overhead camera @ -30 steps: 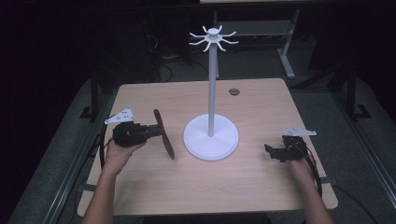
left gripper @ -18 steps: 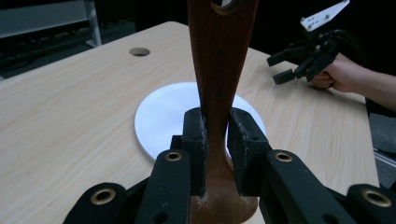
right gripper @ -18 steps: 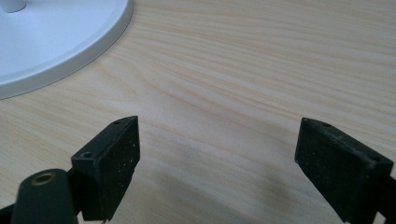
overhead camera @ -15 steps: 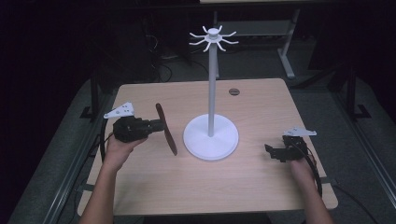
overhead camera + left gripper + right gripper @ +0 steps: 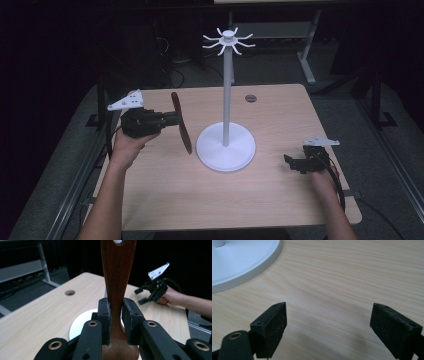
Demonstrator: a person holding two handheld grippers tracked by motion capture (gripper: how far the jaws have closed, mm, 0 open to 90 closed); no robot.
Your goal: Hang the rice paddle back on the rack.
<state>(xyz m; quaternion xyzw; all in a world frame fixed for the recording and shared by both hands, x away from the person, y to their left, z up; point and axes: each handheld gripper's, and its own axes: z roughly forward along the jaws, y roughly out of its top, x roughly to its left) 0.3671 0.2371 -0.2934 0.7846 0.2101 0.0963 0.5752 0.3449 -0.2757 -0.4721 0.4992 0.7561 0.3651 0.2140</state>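
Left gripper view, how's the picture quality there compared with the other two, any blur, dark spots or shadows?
Left gripper view: the jaws and the wooden spoon they clamp are fairly sharp, the room behind is nearly black. Right gripper view: evenly lit table, with soft jaw shadows. High view: the tabletop is bright, its surroundings are dark, and the picture is slightly soft.

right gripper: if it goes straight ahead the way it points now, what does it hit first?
Probably the white stand base. The right gripper sits low over the table, jaws open and empty, pointing toward the base, with bare wood between. Its view looks slightly down, so it may scrape the tabletop first.
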